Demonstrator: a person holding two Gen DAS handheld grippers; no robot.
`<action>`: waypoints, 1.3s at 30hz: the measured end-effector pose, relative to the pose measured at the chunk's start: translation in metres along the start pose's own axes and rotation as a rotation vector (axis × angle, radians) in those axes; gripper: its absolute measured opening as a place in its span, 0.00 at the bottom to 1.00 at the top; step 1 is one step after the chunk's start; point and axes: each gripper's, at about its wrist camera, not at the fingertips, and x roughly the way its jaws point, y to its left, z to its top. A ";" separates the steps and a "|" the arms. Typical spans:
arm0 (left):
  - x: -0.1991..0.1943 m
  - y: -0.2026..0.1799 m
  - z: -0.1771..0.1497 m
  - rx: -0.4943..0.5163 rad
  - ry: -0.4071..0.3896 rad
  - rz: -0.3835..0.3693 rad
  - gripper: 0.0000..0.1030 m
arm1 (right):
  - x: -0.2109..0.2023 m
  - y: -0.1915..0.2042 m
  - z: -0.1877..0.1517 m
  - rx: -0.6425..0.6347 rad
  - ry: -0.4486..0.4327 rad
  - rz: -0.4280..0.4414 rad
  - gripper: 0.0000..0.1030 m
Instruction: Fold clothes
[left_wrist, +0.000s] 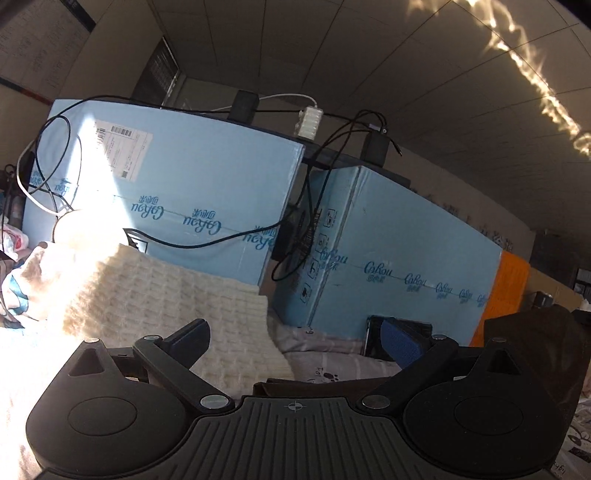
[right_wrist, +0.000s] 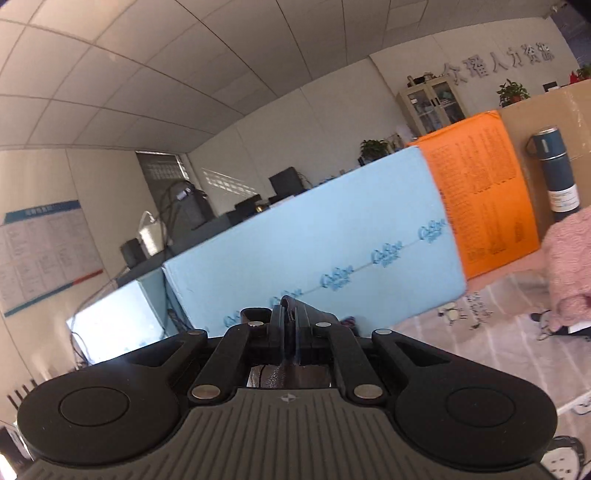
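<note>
In the right wrist view my right gripper (right_wrist: 290, 317) is shut on a dark brown garment (right_wrist: 291, 376). A fold of it sticks out above the fingertips and more hangs below the jaws. The left wrist view has my left gripper (left_wrist: 295, 336) wide open with nothing between its fingers (left_wrist: 400, 341). Dark brown cloth (left_wrist: 535, 350) hangs at that view's right edge, and a strip of it lies just under the gripper. A cream knitted garment (left_wrist: 166, 295) lies ahead on the left, behind the left finger. A pink fluffy garment (right_wrist: 569, 266) sits at the right.
Light blue cartons (left_wrist: 207, 192) (right_wrist: 314, 251) stand close behind the work surface, with black cables and chargers draped over them. An orange box (right_wrist: 484, 195) and a blue flask (right_wrist: 554, 170) stand further right. A printed sheet (right_wrist: 461, 354) covers the surface. A dark flat device (left_wrist: 373, 336) leans on a carton.
</note>
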 end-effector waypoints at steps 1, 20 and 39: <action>0.001 -0.001 -0.001 0.004 0.005 0.010 0.97 | -0.002 -0.014 -0.006 0.002 0.012 -0.053 0.07; 0.053 0.002 -0.023 -0.019 0.391 0.092 0.97 | 0.072 -0.078 -0.021 -0.059 0.324 -0.152 0.88; 0.072 -0.058 -0.032 0.187 0.427 0.062 0.20 | 0.082 -0.114 -0.042 0.064 0.370 -0.124 0.22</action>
